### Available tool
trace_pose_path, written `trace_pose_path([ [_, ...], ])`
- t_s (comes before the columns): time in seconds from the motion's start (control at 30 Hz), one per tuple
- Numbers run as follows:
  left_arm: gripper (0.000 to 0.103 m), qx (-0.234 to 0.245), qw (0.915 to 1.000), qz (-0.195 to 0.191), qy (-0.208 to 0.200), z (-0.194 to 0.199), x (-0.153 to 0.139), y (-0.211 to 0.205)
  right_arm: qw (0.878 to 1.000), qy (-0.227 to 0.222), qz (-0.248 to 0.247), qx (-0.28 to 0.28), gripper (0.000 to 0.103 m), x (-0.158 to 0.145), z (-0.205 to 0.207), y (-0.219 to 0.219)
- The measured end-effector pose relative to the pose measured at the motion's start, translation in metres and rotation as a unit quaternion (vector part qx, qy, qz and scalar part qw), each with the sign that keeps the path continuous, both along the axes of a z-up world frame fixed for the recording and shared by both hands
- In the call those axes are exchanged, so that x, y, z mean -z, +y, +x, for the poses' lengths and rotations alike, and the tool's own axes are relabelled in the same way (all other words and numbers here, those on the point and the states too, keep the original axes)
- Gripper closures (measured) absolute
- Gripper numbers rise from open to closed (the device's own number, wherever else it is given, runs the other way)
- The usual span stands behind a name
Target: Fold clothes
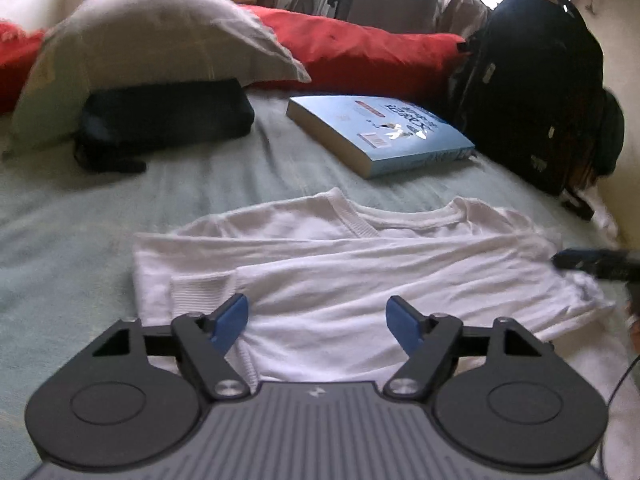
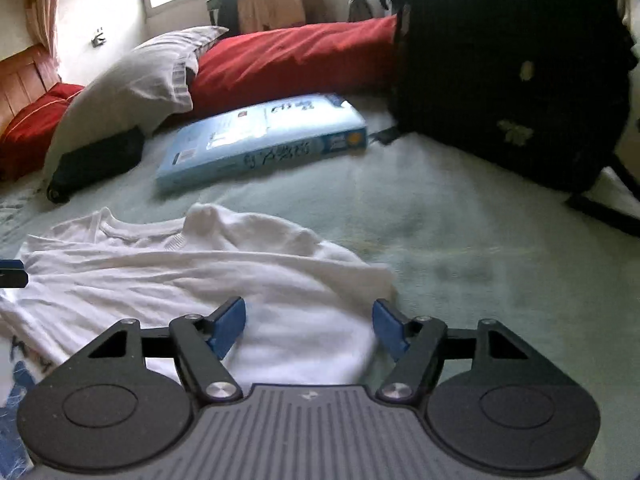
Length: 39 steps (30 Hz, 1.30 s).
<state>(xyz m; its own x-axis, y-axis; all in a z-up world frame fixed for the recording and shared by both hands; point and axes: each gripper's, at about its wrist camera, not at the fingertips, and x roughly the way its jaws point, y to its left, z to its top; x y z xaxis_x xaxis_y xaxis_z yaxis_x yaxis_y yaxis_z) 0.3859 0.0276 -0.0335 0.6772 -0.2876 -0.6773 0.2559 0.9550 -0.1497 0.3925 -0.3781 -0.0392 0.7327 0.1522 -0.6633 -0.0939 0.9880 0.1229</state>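
While the bed fills both views under a pale green sheet, the largest thing on it is a black backpack standing upright at its far right. Along the far edge lie red cushions, with a grey pillow leaning over a dark pouch. A blue book lies flat between the pouch and the backpack, well apart from the shirt.

The white shirt lies on the sheet nearest the cameras, partly folded. Its long axis runs across the bed from left to right, and its neckline faces the far side, toward the book. A ribbed cuff lies across the body near the left edge. In the right wrist view the shirt's right end is bunched and rounded rather than flat.

No container shows what it holds: the backpack and pouch look shut, and their contents cannot be told.

The left gripper hovers over the shirt's near edge with its blue pads spread wide and only cloth lying beneath the gap, nothing pinched. The right gripper sits over the shirt's right end, its jaws likewise wide, one pad at the cloth's edge; whether it touches the cloth cannot be told.
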Motion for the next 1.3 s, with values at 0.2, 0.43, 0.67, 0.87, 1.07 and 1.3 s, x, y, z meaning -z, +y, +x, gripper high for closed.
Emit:
trace_pose_path([
  [0.2,0.017,0.052,0.9956,0.062,-0.047,-0.05,-0.046,-0.008,0.999,-0.017,-0.025,-0.042,0.019,-0.048,-0.06,0.016],
  [0.43,0.012,0.118,0.9867,0.107,-0.034,-0.135,-0.037,-0.023,0.992,0.004,-0.031,-0.121,0.01,-0.047,-0.141,0.068],
  [0.67,0.01,0.1,0.9914,0.084,0.011,-0.206,0.018,-0.025,0.99,0.036,-0.077,-0.109,0.005,0.008,-0.2,0.105],
  [0.87,0.006,0.078,0.9935,0.083,0.0,-0.258,0.017,-0.013,0.997,0.016,-0.056,-0.051,0.0,0.018,-0.244,0.097],
  [1.07,0.006,0.063,0.9921,0.108,-0.009,-0.295,0.013,-0.008,0.998,0.015,-0.057,-0.026,0.0,0.014,-0.274,0.098],
  [1.3,0.006,0.077,0.9922,0.088,-0.042,-0.302,0.003,-0.021,0.995,-0.017,-0.052,-0.088,0.0,0.002,-0.292,0.127],
])
